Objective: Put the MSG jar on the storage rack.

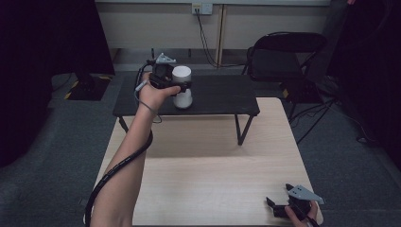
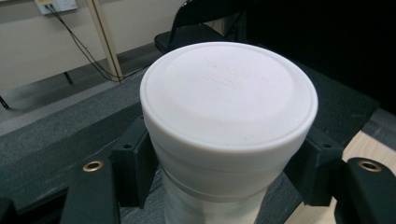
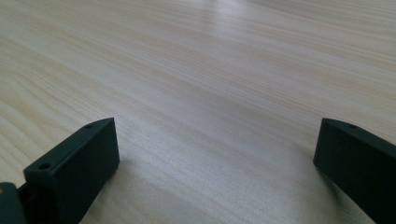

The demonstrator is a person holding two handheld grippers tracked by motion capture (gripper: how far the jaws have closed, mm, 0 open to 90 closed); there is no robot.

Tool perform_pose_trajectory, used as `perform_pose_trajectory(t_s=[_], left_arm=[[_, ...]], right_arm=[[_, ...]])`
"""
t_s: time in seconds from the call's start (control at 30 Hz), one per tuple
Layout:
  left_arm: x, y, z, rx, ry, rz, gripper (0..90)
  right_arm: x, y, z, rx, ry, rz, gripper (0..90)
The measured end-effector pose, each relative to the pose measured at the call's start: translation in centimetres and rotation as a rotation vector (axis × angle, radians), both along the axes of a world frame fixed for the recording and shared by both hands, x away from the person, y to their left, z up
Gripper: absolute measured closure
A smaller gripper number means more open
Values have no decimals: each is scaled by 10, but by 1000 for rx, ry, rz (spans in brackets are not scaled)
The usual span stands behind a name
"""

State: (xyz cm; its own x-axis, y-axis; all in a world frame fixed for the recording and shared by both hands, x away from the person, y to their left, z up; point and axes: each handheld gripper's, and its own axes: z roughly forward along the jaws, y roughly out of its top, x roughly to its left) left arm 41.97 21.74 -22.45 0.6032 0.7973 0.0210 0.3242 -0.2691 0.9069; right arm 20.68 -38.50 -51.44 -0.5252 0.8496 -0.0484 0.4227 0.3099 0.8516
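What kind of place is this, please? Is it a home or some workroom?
Probably a lab or recording room rather than a home. A bare wooden table carries a small black stand with one white container; a folding chair, dark curtains and a wall socket surround it.

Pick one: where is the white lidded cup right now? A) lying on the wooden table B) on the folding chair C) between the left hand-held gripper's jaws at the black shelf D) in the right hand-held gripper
C: the left hand-held gripper has its jaws on both sides of the white cup, over the black shelf.
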Motion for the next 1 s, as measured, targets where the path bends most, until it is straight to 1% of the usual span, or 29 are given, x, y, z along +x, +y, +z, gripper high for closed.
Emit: perform_pose_trajectory(t_s=[0.07,0.1,0.2,0.3,0.37,0.5,0.53,0.57,0.6,0.63,0.67,0.73,0.77,0.83,0.87,1.0], left_arm=[[0,1,-2,-5,-5,-3,341],[0,1,-3,-14,-4,0,341],[0,3,-3,-11,-3,-5,340],[1,5,-4,-24,-1,-7,339],[1,6,-4,-25,4,-4,338],[0,6,-4,-23,0,-8,334],[0,6,-4,-31,3,-5,319],[-1,3,-4,-28,8,7,273],[-3,0,-2,-8,7,22,201],[-4,-2,-1,9,9,28,152],[-6,-3,0,15,15,35,143],[-11,-2,-2,-5,10,46,59],[-15,0,-2,-9,5,45,44],[-25,0,-3,9,-3,51,38],[-30,1,-3,20,0,48,30],[-52,10,-11,22,6,27,24]], right_arm=[[0,0,0,0,0,1,0],[0,0,0,0,0,1,0],[0,0,0,0,0,1,0],[0,0,0,0,0,1,0],[0,0,0,0,0,1,0],[0,0,0,0,0,1,0],[0,0,0,0,0,1,0],[0,0,0,0,0,1,0],[0,0,0,0,0,1,0],[0,0,0,0,0,1,0],[0,0,0,0,0,1,0],[0,0,0,0,0,1,0],[0,0,0,0,0,1,0],[0,0,0,0,0,1,0],[0,0,0,0,0,1,0],[0,0,0,0,0,1,0]])
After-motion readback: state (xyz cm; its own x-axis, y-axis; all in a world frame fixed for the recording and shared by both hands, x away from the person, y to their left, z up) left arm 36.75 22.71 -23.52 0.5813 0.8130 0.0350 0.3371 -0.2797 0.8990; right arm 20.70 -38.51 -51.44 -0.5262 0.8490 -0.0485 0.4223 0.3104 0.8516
